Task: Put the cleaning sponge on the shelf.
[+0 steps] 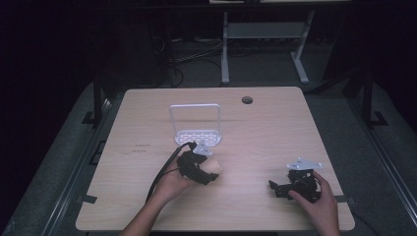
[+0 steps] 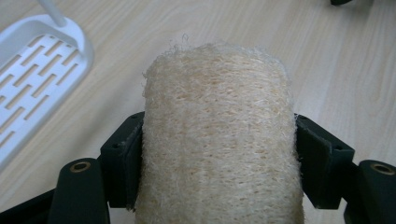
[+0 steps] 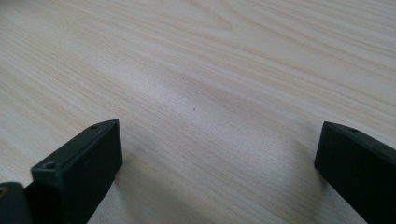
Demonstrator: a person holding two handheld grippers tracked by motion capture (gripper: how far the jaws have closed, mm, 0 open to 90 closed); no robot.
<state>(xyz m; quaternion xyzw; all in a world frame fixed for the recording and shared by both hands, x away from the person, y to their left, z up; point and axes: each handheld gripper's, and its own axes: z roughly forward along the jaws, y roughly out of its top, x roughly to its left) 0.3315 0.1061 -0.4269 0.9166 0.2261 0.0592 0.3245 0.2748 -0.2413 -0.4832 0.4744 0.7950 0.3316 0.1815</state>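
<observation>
I'm clamping the left tool (image 2: 212,154) on the loofah (image 2: 217,135) near the rack (image 1: 196,133), presumably for racking; right tool (image 3: 210,163) is resting apart.

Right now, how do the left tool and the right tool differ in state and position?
The left tool is shut on the loofah sponge, its jaws pressing both sides; the right tool is open, jaws wide apart with nothing but bare wooden table between them. The left tool sits near the table's middle, just in front of the white rack; the right tool sits toward the right edge, away from the rack. Both are black, hand-held and low over the table.
</observation>
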